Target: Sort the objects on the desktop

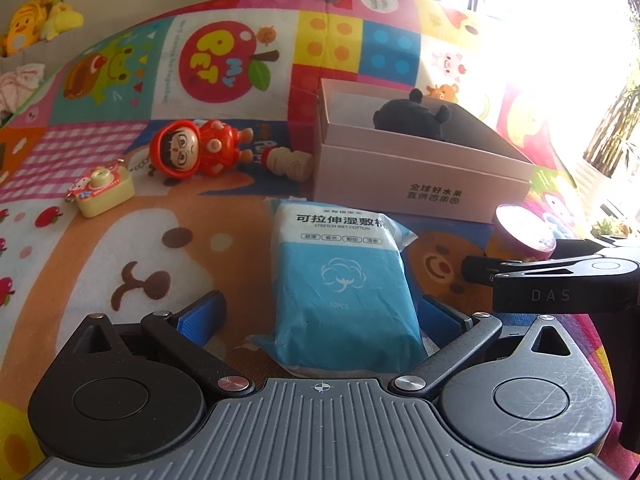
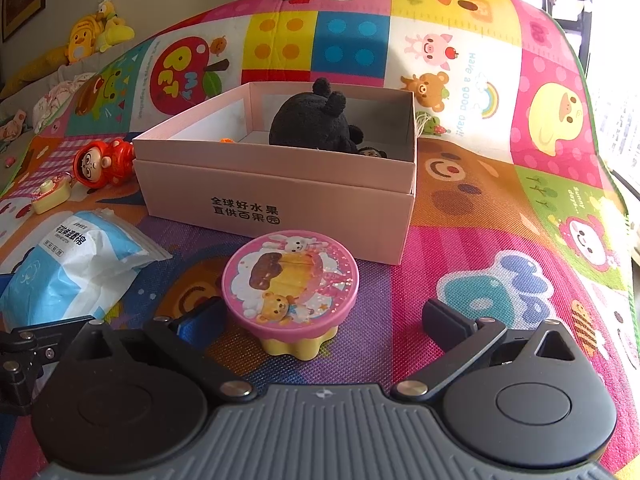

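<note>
A blue pack of wet cotton pads (image 1: 344,280) lies on the colourful mat between the spread fingers of my open left gripper (image 1: 326,316); it also shows in the right wrist view (image 2: 68,268). A round pink tin with a yellow base (image 2: 290,286) stands between the spread fingers of my open right gripper (image 2: 324,316), nearer the left finger; it also shows in the left wrist view (image 1: 524,236). An open pink box (image 2: 280,196), also in the left wrist view (image 1: 420,176), holds a black plush toy (image 2: 312,120). A red doll (image 1: 192,148), a small wooden figure (image 1: 286,162) and a yellow toy camera (image 1: 102,190) lie left of the box.
The right gripper's black body (image 1: 560,280) reaches in from the right edge of the left wrist view. Yellow plush toys (image 2: 92,36) sit beyond the mat's far left edge. A bright window is on the right.
</note>
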A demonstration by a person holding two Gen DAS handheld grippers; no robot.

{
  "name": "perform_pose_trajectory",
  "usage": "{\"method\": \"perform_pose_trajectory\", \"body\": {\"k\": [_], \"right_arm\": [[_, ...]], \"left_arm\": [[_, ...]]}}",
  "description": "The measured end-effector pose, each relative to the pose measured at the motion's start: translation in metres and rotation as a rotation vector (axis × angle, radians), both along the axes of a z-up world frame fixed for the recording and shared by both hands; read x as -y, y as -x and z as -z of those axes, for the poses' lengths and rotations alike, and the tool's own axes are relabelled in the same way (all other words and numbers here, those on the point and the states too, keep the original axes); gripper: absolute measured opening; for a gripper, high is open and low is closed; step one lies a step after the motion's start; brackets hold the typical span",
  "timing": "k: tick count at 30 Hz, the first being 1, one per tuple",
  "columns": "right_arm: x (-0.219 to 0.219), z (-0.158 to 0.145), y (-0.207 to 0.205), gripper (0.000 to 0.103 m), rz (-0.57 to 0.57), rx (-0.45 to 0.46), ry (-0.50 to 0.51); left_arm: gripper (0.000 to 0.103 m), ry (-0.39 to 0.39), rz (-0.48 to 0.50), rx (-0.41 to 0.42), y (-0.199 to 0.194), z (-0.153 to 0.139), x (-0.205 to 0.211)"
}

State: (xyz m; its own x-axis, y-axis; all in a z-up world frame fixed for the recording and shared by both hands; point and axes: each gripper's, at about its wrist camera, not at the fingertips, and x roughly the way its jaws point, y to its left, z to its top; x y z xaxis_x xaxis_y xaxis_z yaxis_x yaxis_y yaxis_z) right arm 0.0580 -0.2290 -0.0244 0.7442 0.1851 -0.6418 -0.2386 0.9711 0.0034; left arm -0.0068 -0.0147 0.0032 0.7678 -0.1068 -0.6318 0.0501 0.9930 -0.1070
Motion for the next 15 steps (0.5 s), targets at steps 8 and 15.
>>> {"method": "perform_pose_trajectory", "body": {"k": [8, 15], "right_arm": [[0.0006, 0.0, -0.0002, 0.103, 0.0, 0.0, 0.0], [0.0008, 0.0003, -0.0002, 0.103, 0.0, 0.0, 0.0]], "left_arm": [[0.103, -0.004, 0.001, -0.001, 0.0009, 0.0, 0.0014], [0.103, -0.021, 0.002, -0.008, 0.0001, 0.0005, 0.0024]]}}
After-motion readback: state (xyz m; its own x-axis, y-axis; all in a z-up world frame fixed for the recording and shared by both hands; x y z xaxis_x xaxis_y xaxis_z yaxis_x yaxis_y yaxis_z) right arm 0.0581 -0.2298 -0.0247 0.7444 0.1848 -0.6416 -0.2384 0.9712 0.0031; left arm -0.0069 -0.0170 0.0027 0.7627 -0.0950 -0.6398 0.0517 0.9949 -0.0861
